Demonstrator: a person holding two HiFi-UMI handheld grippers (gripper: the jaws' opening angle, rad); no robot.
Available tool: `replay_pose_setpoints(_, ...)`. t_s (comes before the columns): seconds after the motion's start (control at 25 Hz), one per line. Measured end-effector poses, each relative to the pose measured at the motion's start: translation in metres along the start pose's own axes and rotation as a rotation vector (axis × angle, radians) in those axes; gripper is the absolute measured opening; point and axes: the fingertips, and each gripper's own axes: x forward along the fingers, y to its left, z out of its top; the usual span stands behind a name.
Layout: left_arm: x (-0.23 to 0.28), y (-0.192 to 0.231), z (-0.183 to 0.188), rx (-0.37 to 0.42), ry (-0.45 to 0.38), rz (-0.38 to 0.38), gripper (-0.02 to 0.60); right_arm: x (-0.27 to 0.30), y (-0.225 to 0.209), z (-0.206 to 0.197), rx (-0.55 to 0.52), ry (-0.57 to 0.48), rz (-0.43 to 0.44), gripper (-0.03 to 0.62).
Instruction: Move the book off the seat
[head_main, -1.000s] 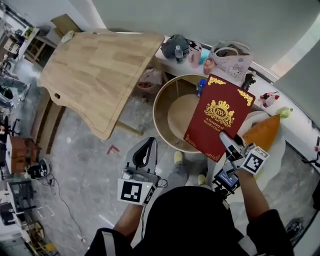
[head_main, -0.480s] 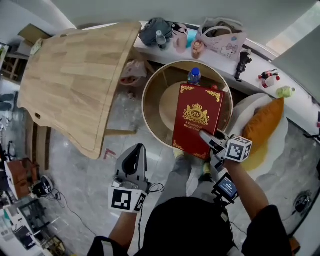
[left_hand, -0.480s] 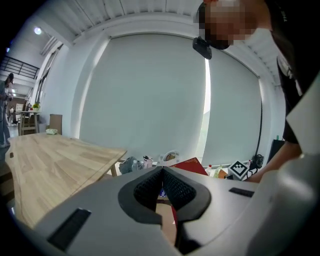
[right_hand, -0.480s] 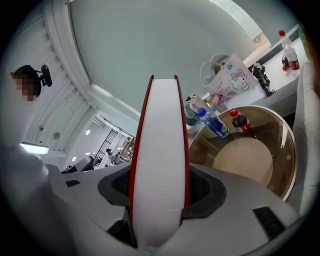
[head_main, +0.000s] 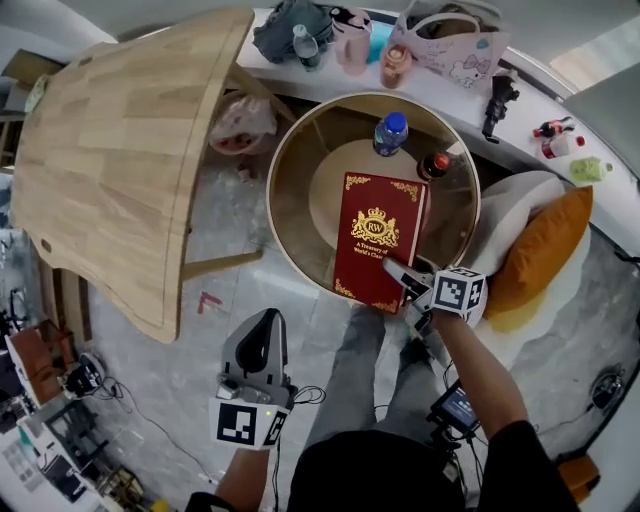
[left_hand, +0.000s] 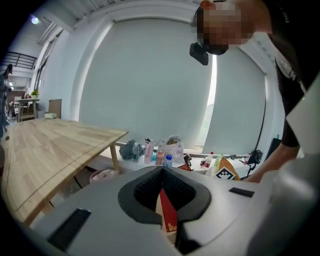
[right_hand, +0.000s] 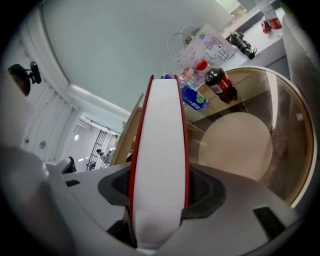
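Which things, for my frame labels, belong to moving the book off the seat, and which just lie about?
Job: red book, clamped in the right claw; white seat; round stand below the book, probably its landing spot.
Lying about: wooden table; blue-capped bottle; cola bottle; orange cushion; gift bag; left claw, shut and empty.

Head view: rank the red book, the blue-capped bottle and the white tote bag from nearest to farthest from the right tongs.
1. red book: clamped between the right tongs at its near edge.
2. blue-capped bottle: standing just beyond the book's far edge.
3. white tote bag: on the ledge at the back, to the right.
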Motion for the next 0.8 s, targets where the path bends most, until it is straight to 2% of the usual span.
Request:
replay_pose_setpoints(0.2,0.026,0.015,-0.023,-0.013,0.038,-0.02,0.012,0.031,-0.053,0.01,0.024,-0.039,-0.094,0.253)
replay_pose_setpoints(0.44,0.037,0.031,-0.033,-0.007,0.039,-0.023,0.012,0.058,-0.07,0.012,0.049,-0.016,-0.077,0.257)
replay_pose_setpoints(0.6,0.036,0.036,-0.037,-0.018,0.053,-0.03,0.012,0.054,-0.085,0.007,-0.021,0.05,-0.178,0.287)
replay_pose_setpoints(0.8,0.035,0.036,-0.034,-0.013,0.057,-0.041,0.012,0.047,-0.104,0.008,-0.11,0.082,-0.29,0.325)
